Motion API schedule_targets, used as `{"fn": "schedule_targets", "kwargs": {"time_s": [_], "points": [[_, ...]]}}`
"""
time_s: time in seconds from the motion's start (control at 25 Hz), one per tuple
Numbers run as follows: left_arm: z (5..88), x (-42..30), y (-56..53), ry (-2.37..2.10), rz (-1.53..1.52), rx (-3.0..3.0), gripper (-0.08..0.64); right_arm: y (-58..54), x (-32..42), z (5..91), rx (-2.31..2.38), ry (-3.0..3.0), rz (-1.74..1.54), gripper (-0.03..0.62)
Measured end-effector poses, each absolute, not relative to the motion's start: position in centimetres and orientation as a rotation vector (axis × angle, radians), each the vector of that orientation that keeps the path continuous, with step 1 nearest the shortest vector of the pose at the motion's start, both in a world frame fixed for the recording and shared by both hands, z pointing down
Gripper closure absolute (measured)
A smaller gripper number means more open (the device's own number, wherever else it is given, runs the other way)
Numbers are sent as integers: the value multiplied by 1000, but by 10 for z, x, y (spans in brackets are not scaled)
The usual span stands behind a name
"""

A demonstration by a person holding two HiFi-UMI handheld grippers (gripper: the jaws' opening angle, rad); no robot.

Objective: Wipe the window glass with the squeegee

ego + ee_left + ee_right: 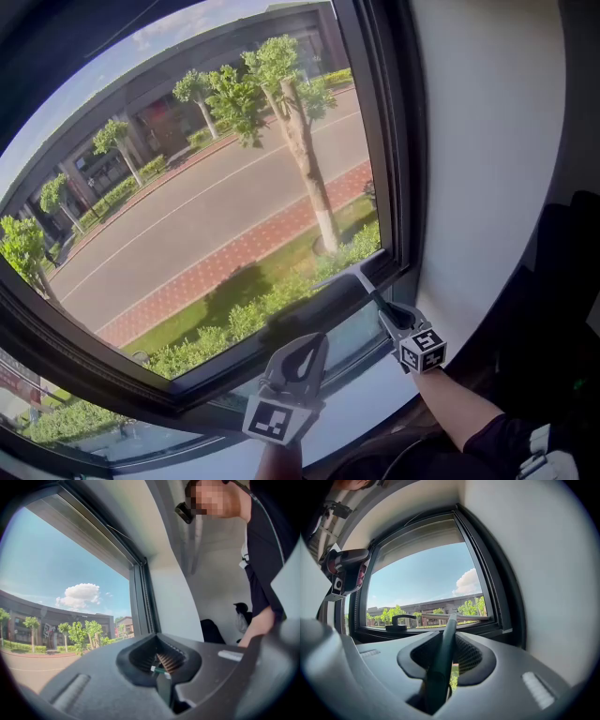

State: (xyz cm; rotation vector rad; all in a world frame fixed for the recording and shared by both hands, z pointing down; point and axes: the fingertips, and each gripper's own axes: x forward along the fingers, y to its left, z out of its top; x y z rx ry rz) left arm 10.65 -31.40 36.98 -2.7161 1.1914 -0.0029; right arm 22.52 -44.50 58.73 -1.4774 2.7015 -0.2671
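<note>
The window glass fills the head view, with a street and trees behind it. My right gripper sits at the pane's lower right corner, shut on the dark green handle of the squeegee. In the right gripper view the squeegee handle runs up between the jaws of my right gripper to a blade lying level near the bottom of the glass. My left gripper hangs below the lower frame, jaws together and holding nothing. Its own view shows my left gripper shut, with the glass at the left.
A dark window frame surrounds the pane, and a white wall stands to its right. A black window handle sits on the lower frame. A white sill lies under the grippers. Dark bags or clothes are piled at the right.
</note>
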Motion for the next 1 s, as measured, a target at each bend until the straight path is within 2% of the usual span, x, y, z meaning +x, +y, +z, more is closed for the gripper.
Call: {"fn": "schedule_targets", "kwargs": {"time_s": [0.72, 1.0], "points": [[369, 104, -310, 1206, -9, -2711, 557, -445, 225, 599, -1503, 2806, -185, 491], [367, 97, -302, 1229, 10, -2699, 557, -436, 222, 570, -1488, 2785, -107, 491]]}}
